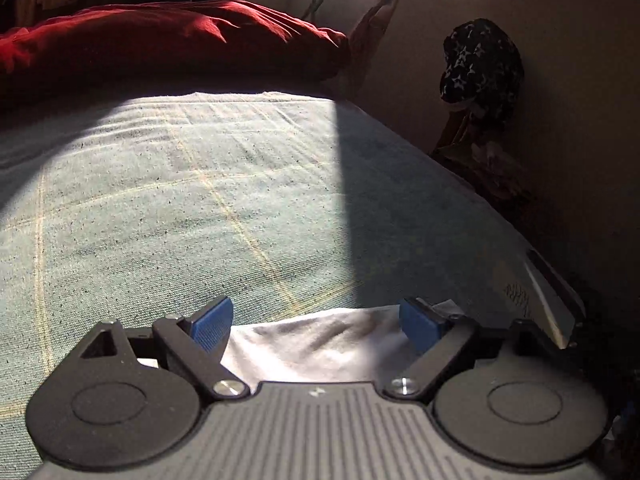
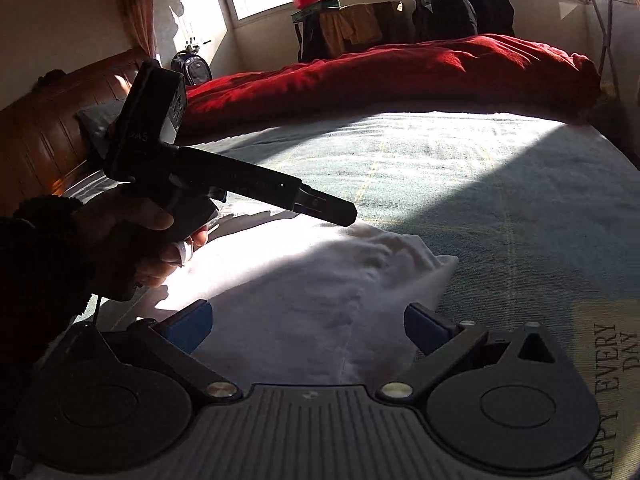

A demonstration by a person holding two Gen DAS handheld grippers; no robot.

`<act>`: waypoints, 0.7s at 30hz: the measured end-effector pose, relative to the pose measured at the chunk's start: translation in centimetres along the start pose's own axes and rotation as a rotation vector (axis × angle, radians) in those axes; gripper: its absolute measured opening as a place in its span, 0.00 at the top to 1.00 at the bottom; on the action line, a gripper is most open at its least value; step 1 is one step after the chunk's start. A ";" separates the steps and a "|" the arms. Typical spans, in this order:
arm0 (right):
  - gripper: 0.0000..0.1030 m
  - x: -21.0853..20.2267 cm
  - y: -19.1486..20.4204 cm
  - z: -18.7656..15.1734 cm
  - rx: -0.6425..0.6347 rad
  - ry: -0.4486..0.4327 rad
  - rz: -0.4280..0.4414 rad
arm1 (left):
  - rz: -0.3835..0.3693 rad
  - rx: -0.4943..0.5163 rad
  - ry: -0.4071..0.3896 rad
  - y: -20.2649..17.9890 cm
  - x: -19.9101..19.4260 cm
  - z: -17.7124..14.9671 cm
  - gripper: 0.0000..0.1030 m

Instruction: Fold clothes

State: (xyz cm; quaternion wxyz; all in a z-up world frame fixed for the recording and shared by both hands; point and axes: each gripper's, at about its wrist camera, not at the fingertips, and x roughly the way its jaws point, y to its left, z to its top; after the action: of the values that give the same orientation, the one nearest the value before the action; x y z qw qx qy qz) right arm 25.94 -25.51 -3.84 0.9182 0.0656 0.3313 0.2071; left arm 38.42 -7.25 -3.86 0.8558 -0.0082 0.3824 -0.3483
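Both claws are spread wide, gripping nothing: the left claw and the right claw each hover over the white garment lying on the green bedspread, its crumpled far edge facing open bed before the red duvet.

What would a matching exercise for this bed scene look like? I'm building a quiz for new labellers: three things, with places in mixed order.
Things:
1. white garment
2. red quilt
3. left gripper

Places:
A. heaped along the far side of the bed
B. open, above the garment's edge
C. spread on the green sheet, near side

Pairs: 1-C, 2-A, 3-B
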 end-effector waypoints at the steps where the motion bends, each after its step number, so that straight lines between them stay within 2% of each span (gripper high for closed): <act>1: 0.00 -0.7 0.1 -0.4 0.012 -0.011 0.000 | 0.005 0.004 -0.007 -0.2 -0.8 0.0 0.13; 5: 0.00 -2.9 0.6 -1.8 0.070 -0.047 0.014 | 0.038 0.050 -0.026 -1.9 -4.8 -0.8 0.12; 9: 0.00 -3.9 1.5 -3.2 0.102 -0.048 0.042 | 0.070 0.070 -0.010 -4.1 -8.9 -4.6 0.12; 13: 0.00 -4.1 2.6 -4.2 0.102 -0.039 0.071 | 0.056 -0.007 -0.024 -6.0 -11.9 -9.3 0.12; 15: 0.00 -4.2 3.1 -4.7 0.102 -0.034 0.086 | 0.065 -0.053 -0.023 -6.2 -12.2 -11.0 0.12; 17: 0.00 -4.2 3.6 -5.3 0.102 -0.026 0.092 | 0.093 -0.115 0.013 -5.8 -11.6 -12.6 0.12; 21: 0.00 -3.9 3.4 -7.0 0.112 0.020 0.008 | 0.166 -0.132 -0.003 -6.4 -12.4 -13.2 0.12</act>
State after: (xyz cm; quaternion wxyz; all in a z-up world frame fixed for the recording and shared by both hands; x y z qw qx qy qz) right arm 17.60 -24.21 -6.08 0.9089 0.1162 0.3511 0.1926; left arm 20.14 -1.29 -3.32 0.8798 -0.0336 0.4027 -0.2502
